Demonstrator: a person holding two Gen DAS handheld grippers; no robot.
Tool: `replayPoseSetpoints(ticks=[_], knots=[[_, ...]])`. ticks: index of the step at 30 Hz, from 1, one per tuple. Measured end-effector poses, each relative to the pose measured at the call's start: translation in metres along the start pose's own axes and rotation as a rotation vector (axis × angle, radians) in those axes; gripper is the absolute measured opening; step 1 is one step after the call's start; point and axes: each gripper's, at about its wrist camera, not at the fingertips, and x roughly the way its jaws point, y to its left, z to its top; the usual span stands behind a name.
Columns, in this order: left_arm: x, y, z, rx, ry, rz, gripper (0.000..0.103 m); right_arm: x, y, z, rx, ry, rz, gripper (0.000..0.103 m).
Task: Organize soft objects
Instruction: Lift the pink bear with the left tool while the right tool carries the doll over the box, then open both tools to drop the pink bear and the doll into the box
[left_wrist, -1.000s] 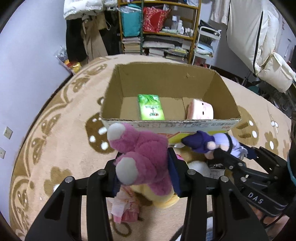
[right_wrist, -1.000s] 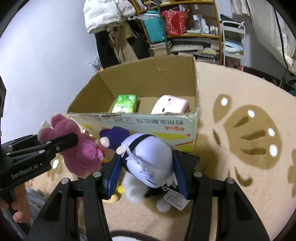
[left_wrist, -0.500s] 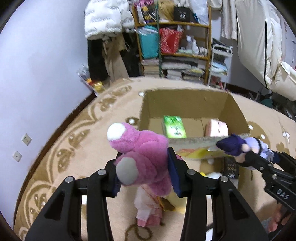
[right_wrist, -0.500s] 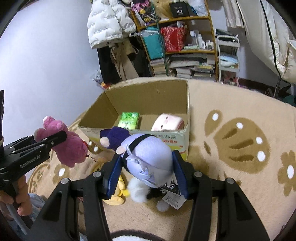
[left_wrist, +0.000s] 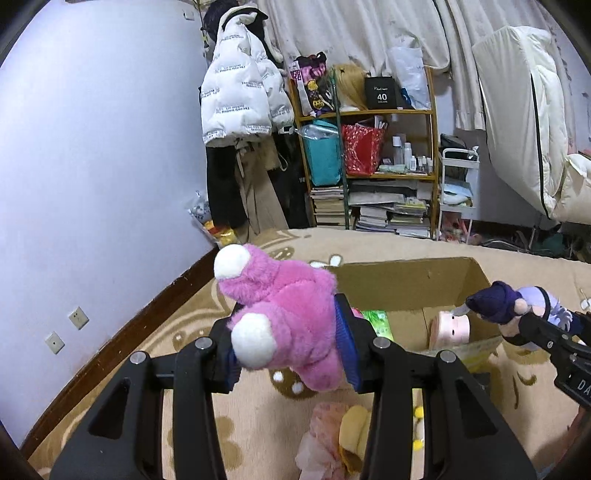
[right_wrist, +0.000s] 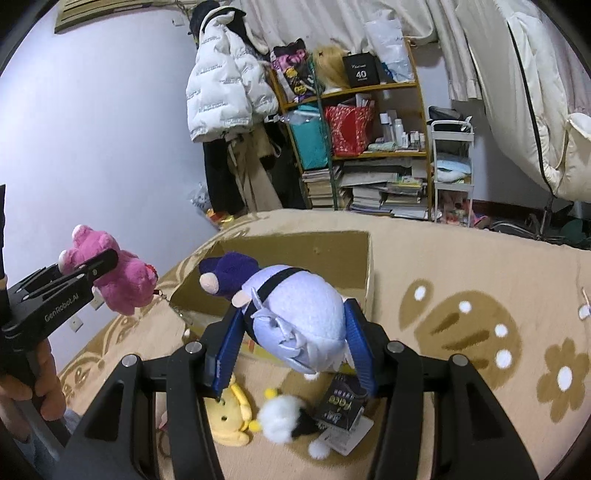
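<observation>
My left gripper (left_wrist: 288, 343) is shut on a pink plush bear (left_wrist: 284, 314) with white paws, held in the air above the rug. The bear (right_wrist: 118, 275) also hangs at the left of the right wrist view. My right gripper (right_wrist: 291, 339) is shut on a lavender plush doll (right_wrist: 295, 321) with a dark purple hat; that doll (left_wrist: 517, 302) shows at the right of the left wrist view. An open cardboard box (left_wrist: 406, 280) stands on the rug just beyond both toys. It holds a green pack (left_wrist: 376, 323) and a pink plush (left_wrist: 450, 328).
On the rug below lie a yellow plush (right_wrist: 229, 417), a white-and-black plush (right_wrist: 284, 421), a dark tagged pack (right_wrist: 343, 400) and a pink frilly item (left_wrist: 321, 443). A cluttered shelf (left_wrist: 369, 155), hanging coats (left_wrist: 240, 103) and a white cart (left_wrist: 456, 184) stand behind the box. A hand (right_wrist: 33, 384) holds the left gripper.
Both grippers have risen and tilted up with their toys still held. The box has dropped lower in both views, and more of the wall and shelf shows.
</observation>
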Motion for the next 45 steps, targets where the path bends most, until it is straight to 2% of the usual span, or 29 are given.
replayPoseSetpoints(ticks=[14,21,29,39,45], knots=[[0.024,-0.015,0.012,0.005,-0.043,-0.017,0.042,0.024,0.007,0.020,-0.060,-0.061,-0.101,0.056],[0.029,-0.014,0.016,-0.015,-0.077,-0.030,0.042,0.036,0.007,0.025,-0.075,-0.072,-0.100,0.056],[0.034,-0.017,0.020,-0.044,-0.080,-0.065,0.042,0.050,0.001,0.029,-0.076,-0.062,-0.087,0.057],[0.055,-0.034,0.010,-0.016,-0.001,-0.115,0.042,0.066,-0.006,0.024,-0.047,-0.009,-0.079,0.057],[0.071,-0.040,0.004,-0.017,0.082,-0.146,0.042,0.070,-0.003,0.021,-0.061,0.004,-0.070,0.057]])
